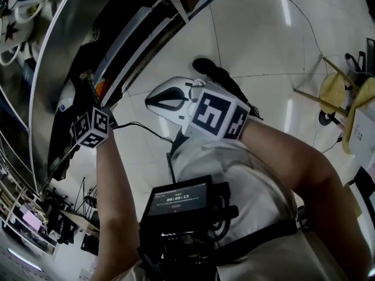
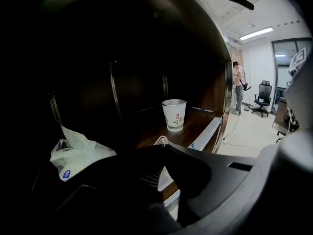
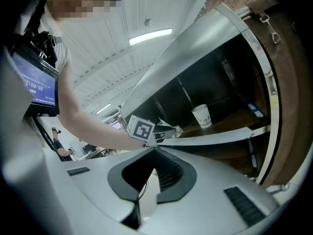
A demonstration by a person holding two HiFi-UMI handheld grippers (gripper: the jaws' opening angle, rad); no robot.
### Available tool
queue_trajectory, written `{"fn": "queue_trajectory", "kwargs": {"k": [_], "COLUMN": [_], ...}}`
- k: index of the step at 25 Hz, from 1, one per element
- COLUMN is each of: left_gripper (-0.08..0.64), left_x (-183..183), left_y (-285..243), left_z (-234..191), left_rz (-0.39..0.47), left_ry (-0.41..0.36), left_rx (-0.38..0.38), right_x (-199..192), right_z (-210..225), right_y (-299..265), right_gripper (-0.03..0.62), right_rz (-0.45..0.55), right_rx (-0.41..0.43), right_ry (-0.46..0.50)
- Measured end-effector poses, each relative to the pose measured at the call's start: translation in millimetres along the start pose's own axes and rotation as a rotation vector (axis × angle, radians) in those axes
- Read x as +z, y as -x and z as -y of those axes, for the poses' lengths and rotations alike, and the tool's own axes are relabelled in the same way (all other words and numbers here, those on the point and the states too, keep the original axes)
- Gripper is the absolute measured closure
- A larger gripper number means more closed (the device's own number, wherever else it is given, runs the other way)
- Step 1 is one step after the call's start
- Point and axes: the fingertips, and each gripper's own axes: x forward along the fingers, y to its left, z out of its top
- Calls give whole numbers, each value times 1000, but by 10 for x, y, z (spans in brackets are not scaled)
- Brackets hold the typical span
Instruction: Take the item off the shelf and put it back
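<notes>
Currently, left gripper (image 2: 160, 151) clenched, pointing into the dark wooden shelf (image 2: 195, 127), paper cup (image 2: 174, 114) upright on the shelf board at one o'clock beyond its tips, untouched, crumpled white bag (image 2: 73, 153) at nine o'clock, right gripper (image 3: 155, 151) clenched on nothing, outside the shelf.

Glossy white floor (image 1: 258, 28) — ceiling strip light (image 2: 257, 33), black office chair (image 2: 263, 97).

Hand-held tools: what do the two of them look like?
The right tool is white with black ribbed pads, the left tool black. Each carries a cube of black-and-white square markers. A thin black cable trails from the left one.
</notes>
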Motion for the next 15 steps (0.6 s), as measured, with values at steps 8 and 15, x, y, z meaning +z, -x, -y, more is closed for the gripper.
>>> {"fn": "queue_trajectory", "kwargs": {"k": [8,15], "left_gripper": [554,554], "left_x": [-48,-56], "left_y": [-273,-391], "left_z": [-166,-236], "left_rz": [-45,-72], "left_ry": [-6,14], "left_rx": [53,66], "right_x": [-80,-116], "right_z": [100,151], "right_y": [126,195], "right_gripper": [588,588], "right_rz": [12,23], "right_rx": [-41,-63], "right_ry": [-32,-54]}}
